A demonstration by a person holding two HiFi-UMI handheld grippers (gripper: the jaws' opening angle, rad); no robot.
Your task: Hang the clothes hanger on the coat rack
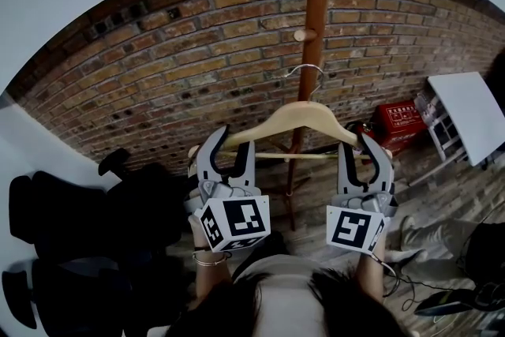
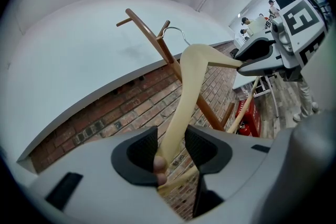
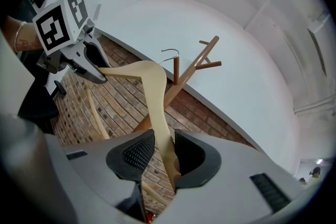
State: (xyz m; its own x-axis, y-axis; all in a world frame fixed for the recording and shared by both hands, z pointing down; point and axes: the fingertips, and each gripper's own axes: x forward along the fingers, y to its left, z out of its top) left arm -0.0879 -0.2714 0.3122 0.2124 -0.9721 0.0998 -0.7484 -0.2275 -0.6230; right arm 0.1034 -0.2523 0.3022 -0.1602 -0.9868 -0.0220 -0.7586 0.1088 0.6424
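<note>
1. I held the wooden clothes hanger [image 1: 304, 118] level in front of the coat rack [image 1: 317, 12], with its crossbar horizontal and crossing the rack's pole.
2. The left gripper [image 2: 172, 152] was clamped on the hanger's left shoulder end, and the wood filled the gap between its two ribbed pads.
3. The right gripper [image 3: 160, 152] was closed in the same way on the hanger's right shoulder end, the pale wood pinched between both pads.
4. The metal hook [image 1: 306, 69] stood upright before the rack's pole, just beneath a short peg [image 1: 304, 34]. It appeared clear of that peg, though I could not tell whether it touched the pole.
5. A brick wall [image 1: 158, 75] ran behind the rack. A red box [image 1: 398, 122] lay near the rack's foot on its right, and a black chair [image 1: 118, 201] stood well apart on its left.
</note>
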